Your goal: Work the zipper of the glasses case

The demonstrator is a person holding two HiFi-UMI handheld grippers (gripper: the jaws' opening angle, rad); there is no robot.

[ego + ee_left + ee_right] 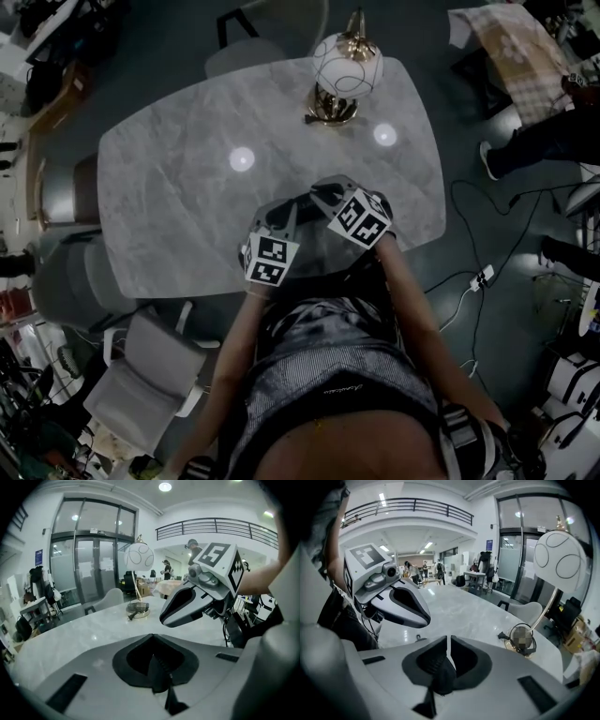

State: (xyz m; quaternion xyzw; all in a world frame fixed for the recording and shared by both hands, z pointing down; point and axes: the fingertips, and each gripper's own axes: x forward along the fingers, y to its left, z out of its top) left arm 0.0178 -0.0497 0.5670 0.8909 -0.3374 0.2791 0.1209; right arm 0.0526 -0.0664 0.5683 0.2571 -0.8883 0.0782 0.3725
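- Looking along the left gripper (152,645), I see its jaws pressed fully together, with nothing caught between the pads.
- My right gripper (447,645) is closed too, bar a hairline slit of light near the tips, and it has hold of nothing that I can see.
- From the head view, both grippers hang close together over the near edge of the grey marble table (169,187), tips angled towards each other but apart.
- I cannot find the glasses case in any view, so I cannot tell where it lies.
- A globe lamp (345,70) on a brass base stands at the table's far side, well apart from both grippers.
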